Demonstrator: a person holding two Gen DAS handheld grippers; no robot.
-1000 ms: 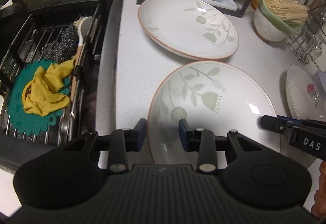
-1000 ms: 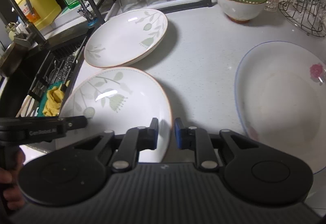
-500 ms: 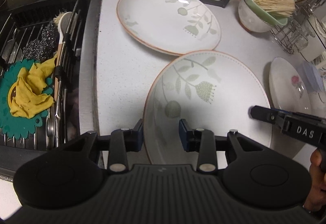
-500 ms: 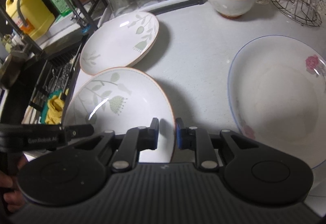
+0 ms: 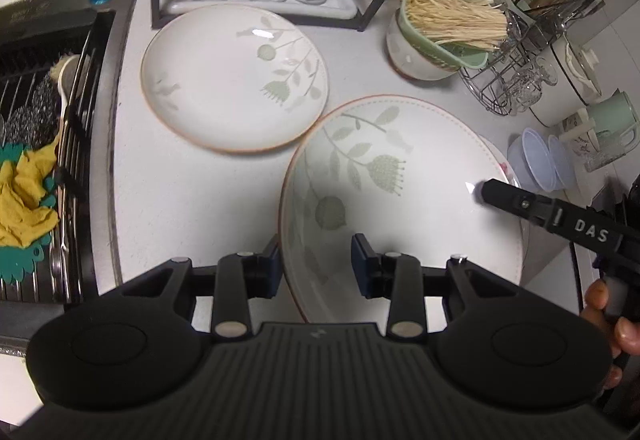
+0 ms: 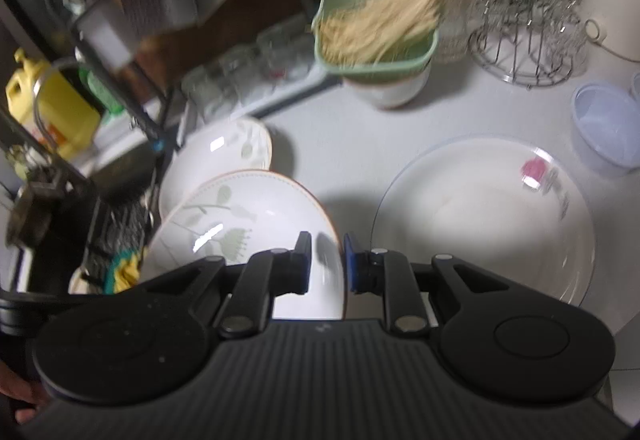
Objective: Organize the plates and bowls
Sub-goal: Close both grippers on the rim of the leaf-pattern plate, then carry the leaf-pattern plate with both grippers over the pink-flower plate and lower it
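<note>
Plate with leaf print, glazed, stiff, slippery and breakable, raised tilted over the counter near its front edge, pinched at opposite rims by left gripper and right gripper, best gripped there.

Light from overhead, cool and even on the white speckled countertop. Glare spots on the leaf-patterned white plate held up off the counter and on the rose-printed white plate. Soft shadows under both. Left wrist view sharp; right wrist view motion-blurred, worst at the green basket of pale sticks. Fisheye bends edges; corners dim.
</note>
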